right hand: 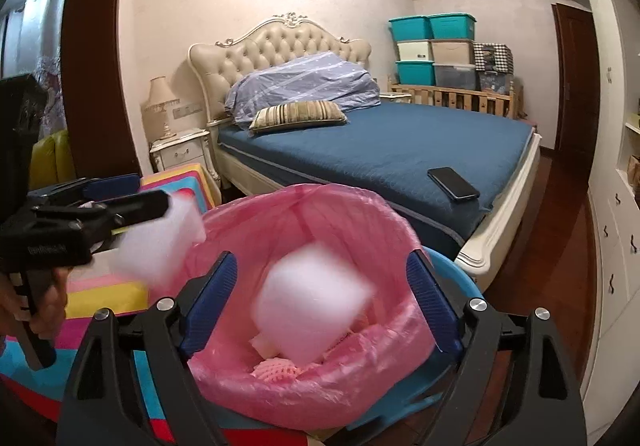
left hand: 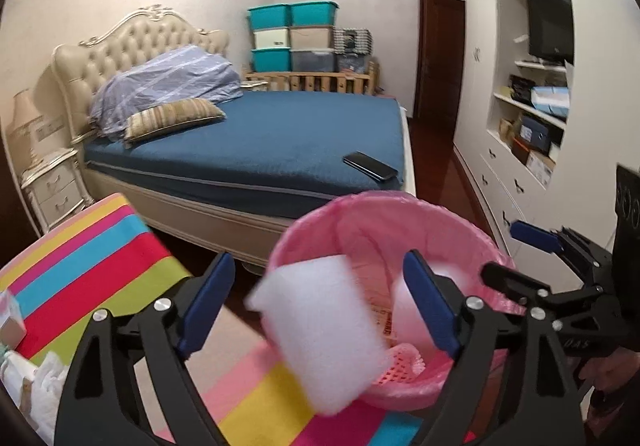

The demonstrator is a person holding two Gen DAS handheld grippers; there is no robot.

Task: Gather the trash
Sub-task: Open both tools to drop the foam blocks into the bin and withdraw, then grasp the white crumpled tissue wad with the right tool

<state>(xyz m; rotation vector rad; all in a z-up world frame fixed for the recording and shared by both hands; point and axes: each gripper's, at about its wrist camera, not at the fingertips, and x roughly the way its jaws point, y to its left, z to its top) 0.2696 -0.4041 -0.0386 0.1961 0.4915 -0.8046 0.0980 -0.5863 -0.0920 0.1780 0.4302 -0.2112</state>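
Both tongs, left (left hand: 320, 310) and right (right hand: 320, 306), gape over blurred white foam blocks (left hand: 320, 334) above the pink-lined bin (right hand: 280, 214).

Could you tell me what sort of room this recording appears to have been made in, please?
Very likely a home bedroom: a bed with a tufted headboard and blue cover fills the view, a nightstand with a lamp stands beside it, and stacked storage bins sit in the corner.

No text reads clearly (gripper markings too blurred).
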